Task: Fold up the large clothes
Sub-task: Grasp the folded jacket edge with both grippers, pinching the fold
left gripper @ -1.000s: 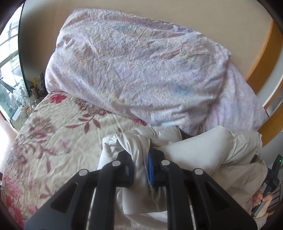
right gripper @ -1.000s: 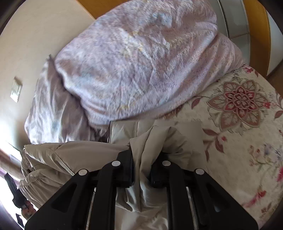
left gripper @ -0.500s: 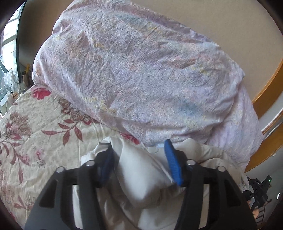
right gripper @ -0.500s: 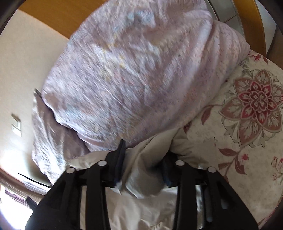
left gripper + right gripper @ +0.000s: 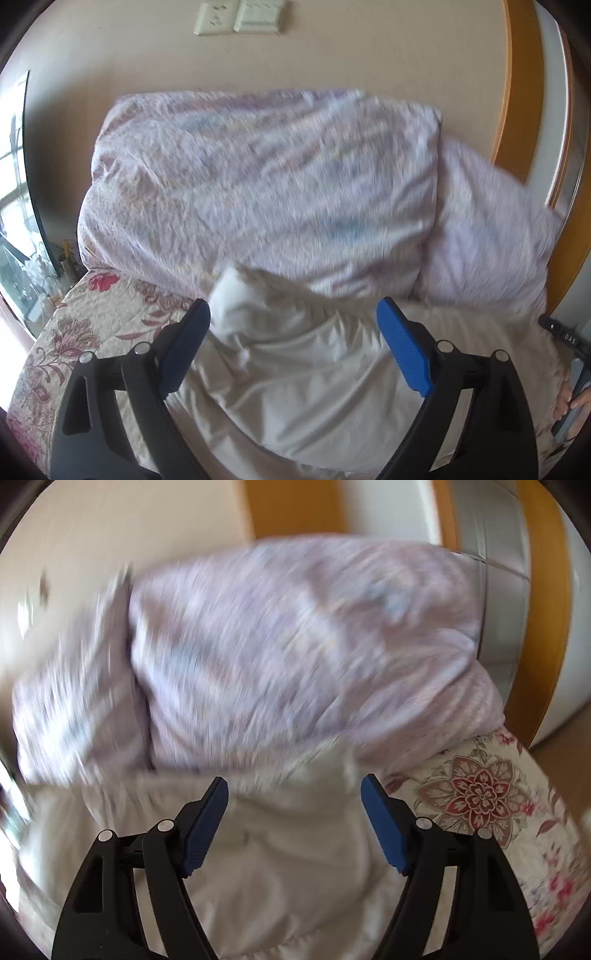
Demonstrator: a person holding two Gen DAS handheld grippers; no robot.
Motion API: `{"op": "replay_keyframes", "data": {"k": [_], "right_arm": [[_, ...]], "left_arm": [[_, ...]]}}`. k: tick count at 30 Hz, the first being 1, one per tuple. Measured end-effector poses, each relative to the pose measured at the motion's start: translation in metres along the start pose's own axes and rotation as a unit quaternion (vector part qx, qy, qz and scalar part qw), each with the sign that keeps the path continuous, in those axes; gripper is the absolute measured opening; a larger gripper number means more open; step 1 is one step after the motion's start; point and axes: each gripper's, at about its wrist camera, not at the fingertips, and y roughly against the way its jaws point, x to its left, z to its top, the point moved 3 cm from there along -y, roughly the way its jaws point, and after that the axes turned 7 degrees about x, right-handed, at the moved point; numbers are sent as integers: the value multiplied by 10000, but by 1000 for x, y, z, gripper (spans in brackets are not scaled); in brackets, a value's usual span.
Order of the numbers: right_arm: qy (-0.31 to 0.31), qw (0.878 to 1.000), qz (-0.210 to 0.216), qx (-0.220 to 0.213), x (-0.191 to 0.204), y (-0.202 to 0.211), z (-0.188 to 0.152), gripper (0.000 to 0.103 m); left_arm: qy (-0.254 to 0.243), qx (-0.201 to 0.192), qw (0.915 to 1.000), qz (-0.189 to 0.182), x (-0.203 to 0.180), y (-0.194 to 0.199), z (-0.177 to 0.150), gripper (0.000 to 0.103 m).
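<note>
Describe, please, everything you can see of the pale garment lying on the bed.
The garment is off-white to beige, of smooth, slightly shiny cloth, creased and bunched into soft folds. It lies flat on the flowered bedspread, its far edge against the lilac quilt. No fastenings or sleeves can be made out. It lies between both grippers' open pads, which do not press it.

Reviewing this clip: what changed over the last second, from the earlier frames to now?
Both grippers let go of the pale beige padded garment. The left gripper and right gripper, a second ago clamped on bunched fabric, have just been opening; their pads now stand clear and the cloth lies slack between them. Both views have pulled back and tipped upward. The lilac crumpled duvet and floral bedspread stayed put.
</note>
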Motion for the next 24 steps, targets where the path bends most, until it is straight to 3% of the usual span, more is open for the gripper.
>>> {"op": "replay_keyframes", "data": {"k": [5,10,16,24], "right_arm": [[288,9975,-336,543,18,-38,-20,76],[361,9950,-586,719,20,-55,-27,77],[248,9931,-763,855,17,-78,-32,81],[282,9901,-978,966,16,-102,-32,87]], "left_arm": [[-143,575,9972,448,-11,-44,-18,91],[-158,910,9918,886,-3,-76,-32,91],[-174,1040,9883,1104,3,-99,-35,98],[-40,1107,9883,1052,10,-126,-34,101]]}}
